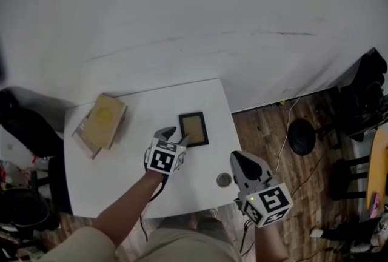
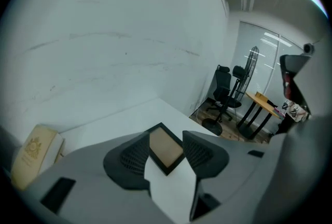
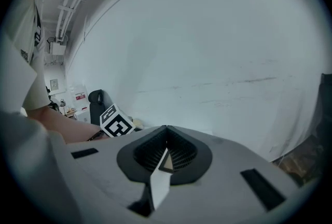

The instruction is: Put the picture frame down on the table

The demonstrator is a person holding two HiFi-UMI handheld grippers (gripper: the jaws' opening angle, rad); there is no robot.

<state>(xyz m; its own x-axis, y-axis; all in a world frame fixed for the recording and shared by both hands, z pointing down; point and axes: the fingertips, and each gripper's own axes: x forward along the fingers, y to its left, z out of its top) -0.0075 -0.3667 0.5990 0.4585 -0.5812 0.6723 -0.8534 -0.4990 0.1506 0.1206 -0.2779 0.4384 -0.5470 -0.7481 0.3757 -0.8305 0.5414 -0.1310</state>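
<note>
The picture frame [image 1: 193, 128], black-edged with a tan face, lies flat on the white table [image 1: 139, 182] near its right side. My left gripper [image 1: 176, 137] stands open at the frame's near left corner. In the left gripper view the frame [image 2: 165, 148] shows in the gap between the two spread jaws, and I cannot tell whether they touch it. My right gripper [image 1: 236, 159] hovers by the table's right front edge, clear of the frame. Its jaws are shut with nothing in them, meeting at a point [image 3: 166, 128].
A tan book [image 1: 103, 123] lies at the table's left end. A small round metal piece [image 1: 224, 179] sits near the front right edge. A white wall backs the table. A black stool [image 1: 301, 136] stands on the wood floor to the right, and a black chair [image 1: 24, 124] to the left.
</note>
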